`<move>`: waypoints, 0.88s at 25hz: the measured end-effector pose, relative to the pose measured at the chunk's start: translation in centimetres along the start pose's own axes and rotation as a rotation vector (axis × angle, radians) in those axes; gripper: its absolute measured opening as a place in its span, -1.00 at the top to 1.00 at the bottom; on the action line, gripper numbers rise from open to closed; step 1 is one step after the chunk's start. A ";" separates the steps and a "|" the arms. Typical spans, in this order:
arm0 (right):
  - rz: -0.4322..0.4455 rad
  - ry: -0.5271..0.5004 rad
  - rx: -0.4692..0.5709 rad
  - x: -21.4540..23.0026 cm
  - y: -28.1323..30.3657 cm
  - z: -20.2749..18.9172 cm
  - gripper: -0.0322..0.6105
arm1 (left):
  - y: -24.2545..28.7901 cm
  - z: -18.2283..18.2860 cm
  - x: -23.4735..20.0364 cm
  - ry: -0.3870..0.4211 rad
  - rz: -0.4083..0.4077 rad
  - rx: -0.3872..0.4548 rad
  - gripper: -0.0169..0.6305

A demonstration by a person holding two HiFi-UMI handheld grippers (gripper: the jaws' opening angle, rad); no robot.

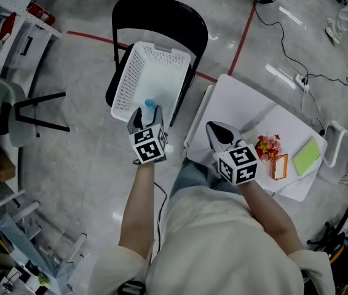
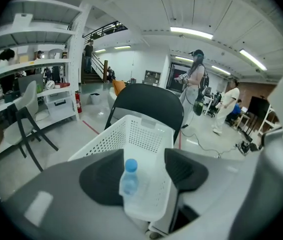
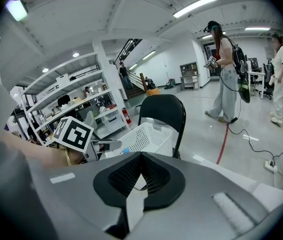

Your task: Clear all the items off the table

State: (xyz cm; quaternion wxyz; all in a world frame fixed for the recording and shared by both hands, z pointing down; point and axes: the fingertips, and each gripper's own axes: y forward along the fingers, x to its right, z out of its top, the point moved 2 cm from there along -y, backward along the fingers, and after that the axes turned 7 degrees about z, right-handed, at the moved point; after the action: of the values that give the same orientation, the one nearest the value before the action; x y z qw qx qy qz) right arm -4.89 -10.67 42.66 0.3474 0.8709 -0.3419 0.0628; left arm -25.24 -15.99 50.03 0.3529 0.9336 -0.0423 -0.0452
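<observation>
Left tool [image 2: 144,156] spread; water bottle [image 2: 129,181] with blue cap sits between its pads, close to the left pad, clear gap to the right pad, so not pinched; bottle is inside the near end of the white basket [image 2: 141,134], roughly upright; basket rests on the seat of a black folding chair [image 2: 146,99]; left tool points down over the basket's near rim. Right tool [image 3: 141,159] pressed together, nothing between the pads; in the head view it hovers over the near left part of the white worktop [image 1: 241,106], just beside the chair. On the worktop, right side: red and yellow packet [image 1: 268,146], small orange frame-like thing [image 1: 279,166] just beside it, green pad [image 1: 306,155] near the right edge; all apart from the right tool.
</observation>
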 end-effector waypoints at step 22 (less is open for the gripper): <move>0.013 -0.041 0.036 -2.5 -1.7 -0.3 0.90 | -5.7 -1.3 -0.4 -0.025 -0.005 0.029 0.92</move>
State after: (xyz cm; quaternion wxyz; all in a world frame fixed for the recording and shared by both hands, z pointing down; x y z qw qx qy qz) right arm -5.65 -8.15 41.07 0.3242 0.8758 -0.3535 0.0533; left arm -25.24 -10.86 47.27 0.3386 0.9381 -0.0451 -0.0569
